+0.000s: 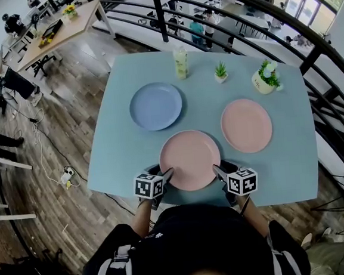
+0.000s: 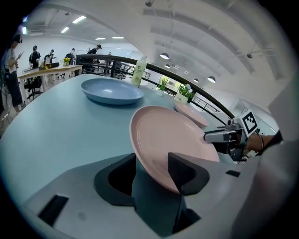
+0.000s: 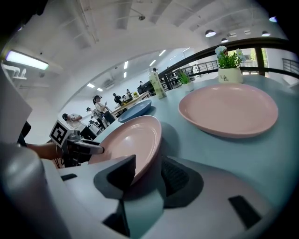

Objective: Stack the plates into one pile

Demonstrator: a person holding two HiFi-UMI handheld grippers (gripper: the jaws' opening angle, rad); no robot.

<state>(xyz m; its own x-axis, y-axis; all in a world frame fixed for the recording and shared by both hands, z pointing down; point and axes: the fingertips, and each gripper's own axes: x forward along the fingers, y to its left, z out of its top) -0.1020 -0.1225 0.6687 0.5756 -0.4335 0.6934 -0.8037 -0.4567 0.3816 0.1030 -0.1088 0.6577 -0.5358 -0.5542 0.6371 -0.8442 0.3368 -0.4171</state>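
The left gripper [image 1: 164, 179] and right gripper [image 1: 220, 173] are holding the near pink plate [image 1: 190, 160] from opposite sides at the near edge of the light blue desk [image 1: 125, 150]. In the left gripper view the left fingers [image 2: 187, 170] are pinching the plate's rim, one over its upper face and one beneath. In the right gripper view the right fingers [image 3: 117, 175] are pinching the opposite rim the same way. The plate is sitting tilted in both gripper views, and whether it is touching the desk cannot be told.

The blue plate [image 1: 156, 106] is lying flat beyond it, toward the left. The second pink plate [image 1: 246, 125] is lying flat to the right, apart from the held one. At the far edge a bottle [image 1: 181, 63] is standing upright. Beside it, a small pot [image 1: 221, 71] is carrying a green plant. A white pot [image 1: 266, 78] further right is holding greenery with pale flowers.
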